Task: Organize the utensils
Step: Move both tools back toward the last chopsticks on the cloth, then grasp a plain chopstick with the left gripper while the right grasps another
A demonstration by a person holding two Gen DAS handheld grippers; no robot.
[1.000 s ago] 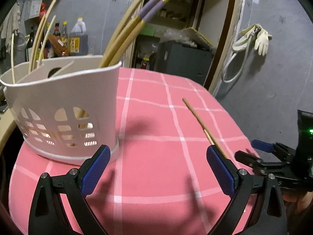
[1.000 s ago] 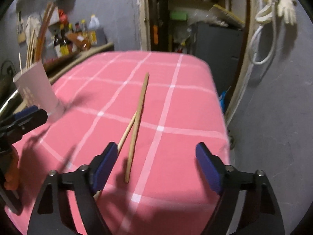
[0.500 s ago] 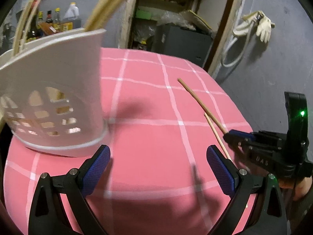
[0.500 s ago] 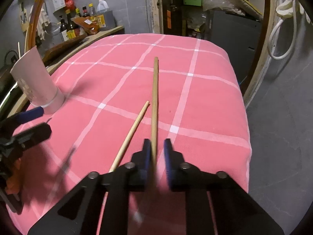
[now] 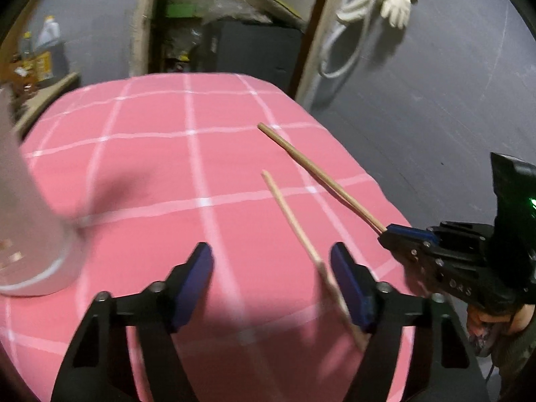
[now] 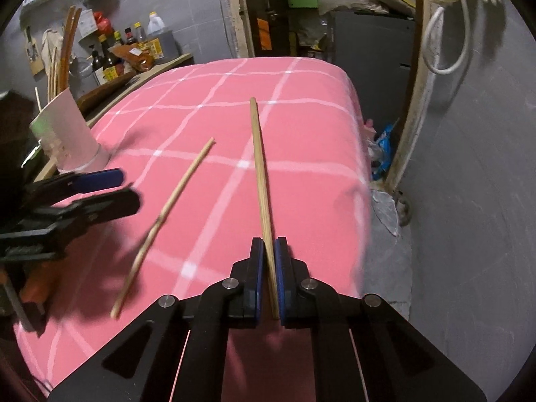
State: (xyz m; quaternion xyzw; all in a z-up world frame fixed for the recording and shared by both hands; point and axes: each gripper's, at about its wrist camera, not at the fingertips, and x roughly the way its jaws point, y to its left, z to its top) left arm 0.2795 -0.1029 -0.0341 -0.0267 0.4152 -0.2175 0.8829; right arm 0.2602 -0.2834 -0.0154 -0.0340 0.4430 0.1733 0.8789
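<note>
Pink checked surface (image 6: pixel 301 77), holder (image 6: pixel 72 134) at ten o'clock. Right claw (image 6: pixel 268 281) gripped one chopstick (image 6: pixel 259 167); left claw (image 5: pixel 271 284) was closing around the second (image 5: pixel 291 217), seemingly brushing one pad.

The white holder (image 5: pixel 30 234) is motion-blurred and cut off by the left edge.

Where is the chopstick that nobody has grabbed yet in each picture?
Left wrist view: the loose chopstick runs from centre down to the left hand-held gripper, whose jaws are closing around it.
Right wrist view: it lies left of centre on the cloth.
Shared landmark: the white holder, on the left in both views.
</note>
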